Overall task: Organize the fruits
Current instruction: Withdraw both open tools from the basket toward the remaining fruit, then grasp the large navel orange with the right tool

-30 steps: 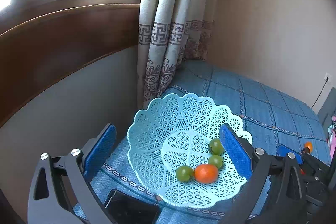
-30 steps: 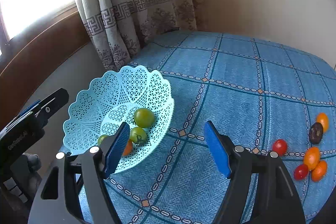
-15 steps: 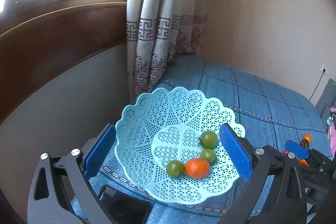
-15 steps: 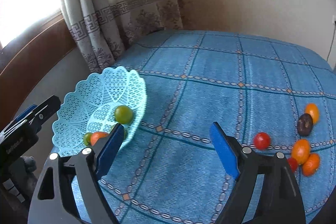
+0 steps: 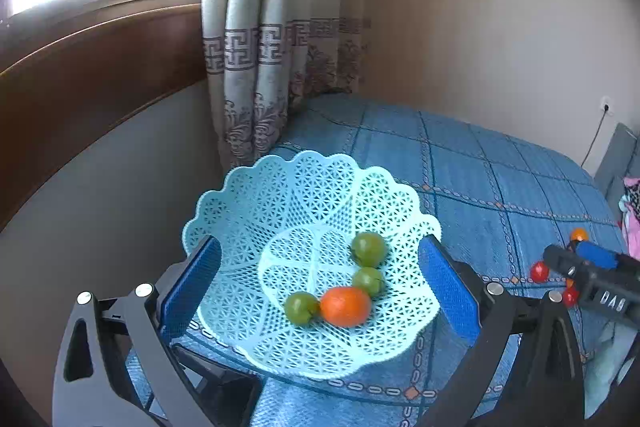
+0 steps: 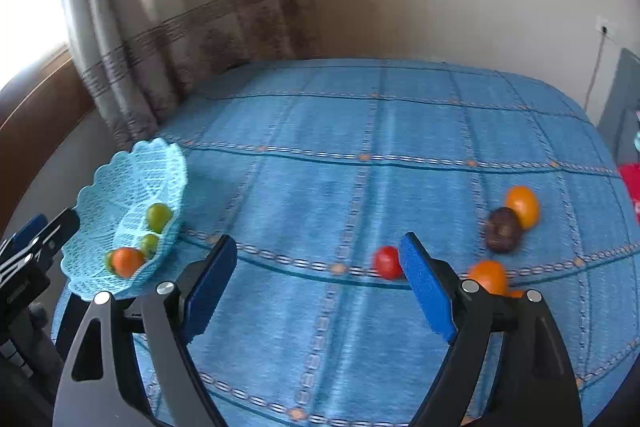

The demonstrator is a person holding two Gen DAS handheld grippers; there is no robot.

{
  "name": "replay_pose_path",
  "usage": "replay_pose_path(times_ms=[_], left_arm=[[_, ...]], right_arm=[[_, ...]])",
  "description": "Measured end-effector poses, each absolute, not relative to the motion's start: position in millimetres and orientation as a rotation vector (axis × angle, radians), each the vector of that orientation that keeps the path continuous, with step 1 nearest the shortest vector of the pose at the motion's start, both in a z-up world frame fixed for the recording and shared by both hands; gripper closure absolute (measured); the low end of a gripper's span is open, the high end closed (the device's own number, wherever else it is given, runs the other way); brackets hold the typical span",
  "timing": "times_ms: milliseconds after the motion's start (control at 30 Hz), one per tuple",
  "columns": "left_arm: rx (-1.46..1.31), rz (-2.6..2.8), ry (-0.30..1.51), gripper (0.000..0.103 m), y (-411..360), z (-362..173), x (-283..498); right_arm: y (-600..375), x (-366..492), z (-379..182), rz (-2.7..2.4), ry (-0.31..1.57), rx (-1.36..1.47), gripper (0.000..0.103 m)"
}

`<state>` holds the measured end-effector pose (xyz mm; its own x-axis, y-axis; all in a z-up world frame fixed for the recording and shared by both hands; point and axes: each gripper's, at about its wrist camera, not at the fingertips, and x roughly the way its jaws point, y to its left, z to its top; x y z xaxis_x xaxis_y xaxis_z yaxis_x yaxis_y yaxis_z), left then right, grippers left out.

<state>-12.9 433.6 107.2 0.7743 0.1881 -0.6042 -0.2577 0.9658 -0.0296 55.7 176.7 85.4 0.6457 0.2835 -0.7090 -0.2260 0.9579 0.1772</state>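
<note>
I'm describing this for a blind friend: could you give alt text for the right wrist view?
An open, empty right gripper hangs over a blue tablecloth, facing loose fruits: a red one, two orange ones and a dark one. At far left, a basket holds green and orange fruit.

The right gripper [image 6: 316, 283] swings away from the basket [image 6: 132, 183] toward the red tomato [image 6: 387, 261], now just beside its right finger.
</note>
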Motion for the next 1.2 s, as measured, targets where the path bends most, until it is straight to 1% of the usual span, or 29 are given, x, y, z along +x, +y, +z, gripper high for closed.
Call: replay_pose_path(times_ms=[533, 767, 933, 1033, 1100, 1133, 1200], left_arm=[[-0.028, 0.156, 0.690, 0.003, 392, 90, -8], [-0.017, 0.132, 0.712, 0.003, 380, 84, -6], [-0.008, 0.120, 0.733, 0.003, 372, 76, -4], [-0.001, 0.112, 0.747, 0.003, 367, 71, -2], [0.008, 0.110, 0.752, 0.003, 363, 68, -1], [0.012, 0.110, 0.754, 0.003, 361, 67, 0], [0.019, 0.108, 0.759, 0.003, 358, 65, 1]], right_arm=[[78, 58, 64, 0.159, 0.880, 0.166, 0.020], [41, 52, 38, 0.131, 0.910, 0.153, 0.020], [36, 50, 23, 0.135, 0.930, 0.132, 0.021], [43, 48, 18, 0.152, 0.922, 0.076, 0.026], [48, 46, 15, 0.164, 0.919, 0.035, 0.034], [50, 47, 13, 0.172, 0.921, 0.021, 0.036], [51, 48, 10, 0.185, 0.926, 0.013, 0.046]])
